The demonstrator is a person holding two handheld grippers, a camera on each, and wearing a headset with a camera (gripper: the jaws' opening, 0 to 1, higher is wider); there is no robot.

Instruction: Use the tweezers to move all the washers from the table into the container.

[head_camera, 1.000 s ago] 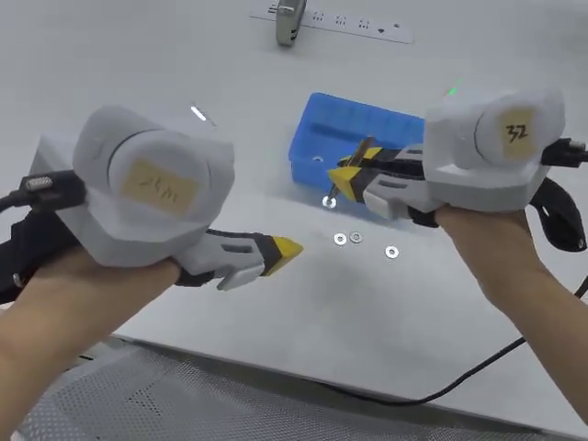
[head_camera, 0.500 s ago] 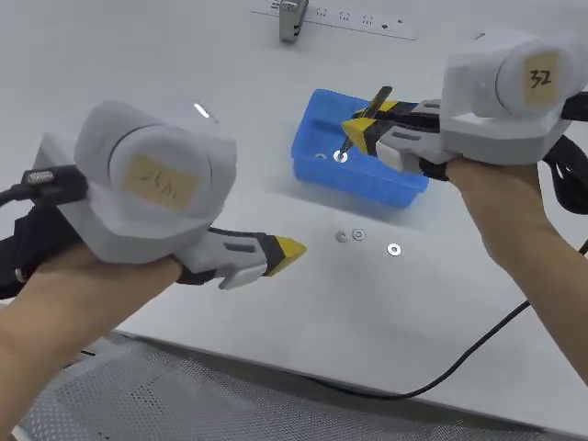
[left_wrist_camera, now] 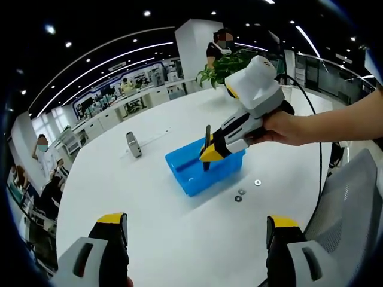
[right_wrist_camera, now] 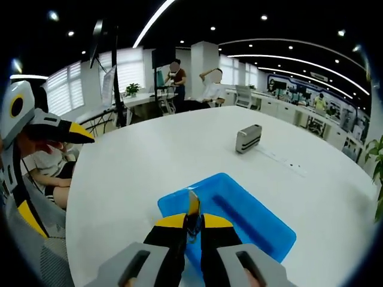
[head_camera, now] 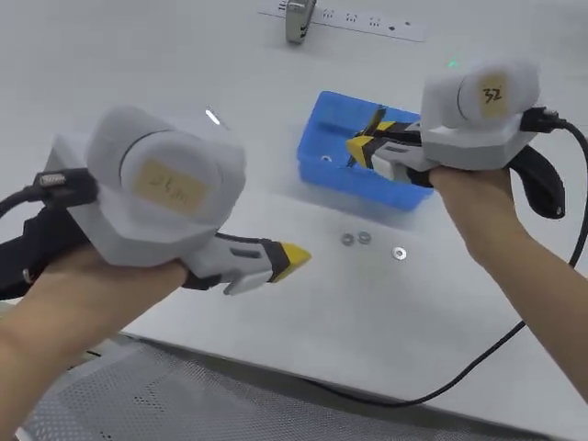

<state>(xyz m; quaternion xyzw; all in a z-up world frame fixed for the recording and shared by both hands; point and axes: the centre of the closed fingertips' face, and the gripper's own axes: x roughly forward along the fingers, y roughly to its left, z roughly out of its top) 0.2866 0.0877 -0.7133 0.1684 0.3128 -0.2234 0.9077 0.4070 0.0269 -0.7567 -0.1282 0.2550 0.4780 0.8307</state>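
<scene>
Left gripper [head_camera: 276, 266] sits at near left over the white table [head_camera: 138, 73], held in a hand, tips pointing right toward the middle. In the left gripper view its two jaws stand wide apart with nothing between them. Right of its tips, three washers lie flat on the table just near of the container: two side by side, almost touching [head_camera: 347, 240] [head_camera: 365, 238], and a third [head_camera: 399, 253] a bit further right and nearer. The same three show in the left gripper view [left_wrist_camera: 238, 198] [left_wrist_camera: 242, 192] [left_wrist_camera: 257, 182]. The blue container [head_camera: 317, 170] sits just beyond them, an open rectangular bin, also seen at [left_wrist_camera: 194, 179] and [right_wrist_camera: 263, 227]. Right gripper [head_camera: 366, 149] hangs over the container's middle, coming in from the right, held in the other hand; it also shows at [left_wrist_camera: 209, 152]. Its jaws are pressed together on the tweezers [head_camera: 377, 121], which stick out past the yellow tips at [right_wrist_camera: 192, 204] and point down into the bin at [left_wrist_camera: 207, 136]. Cannot tell whether the tweezer tips hold a washer; too small. At the far edge, a metal block [head_camera: 299, 20] stands beside a white power strip [head_camera: 367, 20]. A black cable [head_camera: 478, 358] trails off the near right.
</scene>
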